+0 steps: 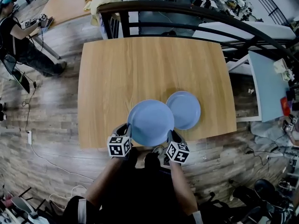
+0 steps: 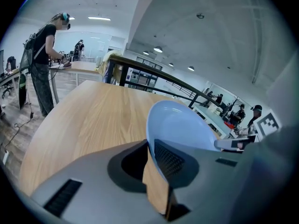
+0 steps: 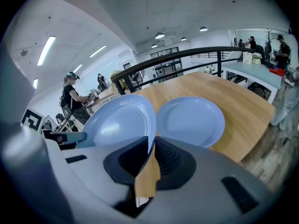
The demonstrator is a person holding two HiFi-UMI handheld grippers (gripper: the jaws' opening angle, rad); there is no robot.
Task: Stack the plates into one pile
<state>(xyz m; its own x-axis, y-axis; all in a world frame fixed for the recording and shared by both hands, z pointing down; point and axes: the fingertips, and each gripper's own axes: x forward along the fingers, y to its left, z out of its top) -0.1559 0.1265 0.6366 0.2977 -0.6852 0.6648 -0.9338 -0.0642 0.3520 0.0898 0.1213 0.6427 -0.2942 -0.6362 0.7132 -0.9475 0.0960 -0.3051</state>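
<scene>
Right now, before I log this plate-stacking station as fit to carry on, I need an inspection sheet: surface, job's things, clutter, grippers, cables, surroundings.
Surface: wooden table, bare but for one plate.
Job's things: two light blue plates; the held plate seems lifted over the near edge; the second plate lies flat just right of it.
Clutter: nothing seen on the table.
Grippers: left gripper shut on the held plate's left rim; right gripper shut on its right rim.
Cables: white cable loose on the floor, left of the table.
Surroundings: black railing behind the table; person at another desk, far left.
</scene>
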